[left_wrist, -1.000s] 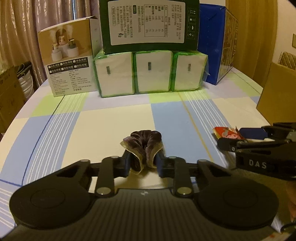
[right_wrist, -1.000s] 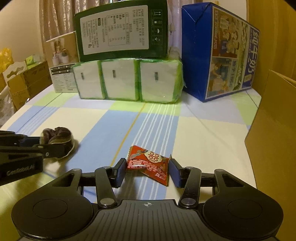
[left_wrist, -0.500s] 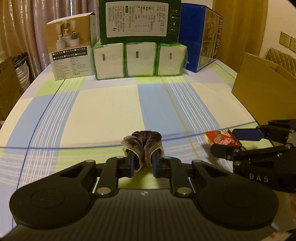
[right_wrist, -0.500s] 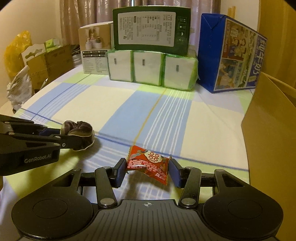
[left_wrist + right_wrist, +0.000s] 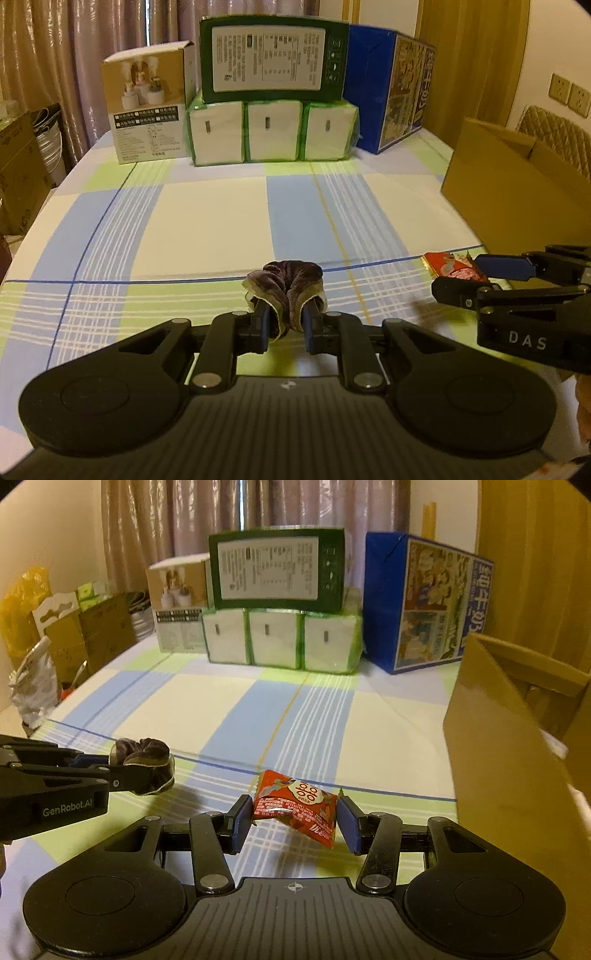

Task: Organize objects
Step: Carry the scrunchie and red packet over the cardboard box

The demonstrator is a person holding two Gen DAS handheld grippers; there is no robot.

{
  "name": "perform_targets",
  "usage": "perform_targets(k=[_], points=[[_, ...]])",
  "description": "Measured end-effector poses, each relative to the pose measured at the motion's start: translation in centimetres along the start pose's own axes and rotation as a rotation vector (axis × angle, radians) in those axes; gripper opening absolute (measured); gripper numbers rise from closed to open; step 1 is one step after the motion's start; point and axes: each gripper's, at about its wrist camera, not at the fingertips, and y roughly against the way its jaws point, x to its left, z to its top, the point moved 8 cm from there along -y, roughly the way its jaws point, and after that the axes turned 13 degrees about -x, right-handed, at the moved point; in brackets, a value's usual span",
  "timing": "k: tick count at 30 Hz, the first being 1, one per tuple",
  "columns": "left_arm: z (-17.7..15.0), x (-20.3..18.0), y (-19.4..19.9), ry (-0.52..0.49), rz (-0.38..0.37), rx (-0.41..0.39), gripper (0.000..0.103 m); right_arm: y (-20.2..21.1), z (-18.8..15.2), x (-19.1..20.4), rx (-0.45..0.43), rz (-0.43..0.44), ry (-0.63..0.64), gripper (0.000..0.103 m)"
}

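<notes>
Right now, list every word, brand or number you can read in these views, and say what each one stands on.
"DAS": side of the right gripper.
"GenRobot.AI": side of the left gripper.
"100": red snack packet; its other print is too small.
Large white Chinese characters: blue carton; I cannot make them out for certain.
Green box label and white product box print: too small to read.

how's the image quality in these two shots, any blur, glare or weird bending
Left wrist view: warm dim light, sharp scrunchie, fisheye bending the tablecloth stripes. Right wrist view: small glare on the red snack packet, soft shadows beneath it, dark rounded corners.
</notes>
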Motion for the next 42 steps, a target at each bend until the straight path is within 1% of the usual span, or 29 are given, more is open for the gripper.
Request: perform_targets(k=[7,11,20,30,42], points=[[2.0,-1.2,6.0,0.023,0.017,-0.028,0.014,6.5,2.7,0.7,-0.056,-0.013,-0.028,0.047],[2.6,-2.6,9.1,0.019,0.006,-0.033,0.014,10.3,4.0,0.8,-0.090,-0.031,-0.037,0.047],[2.6,-6.8,14.3,0.010,-0.027,-0.039,0.014,17.2,4.8,-0.2,-0.128,-0.068,-0.037,0.047],[2.6,-10.1,17.5,-0.003,-0.058,-0.035,0.014,22.2,5.5,-2.4,-0.165,-0.108,-0.044,0.047],[3.2,-14.2,18.7,-0.051,-0.100,-0.042,0.014,25.0,5.1,-5.9,-0.182,-0.170,-0.064,0.047]])
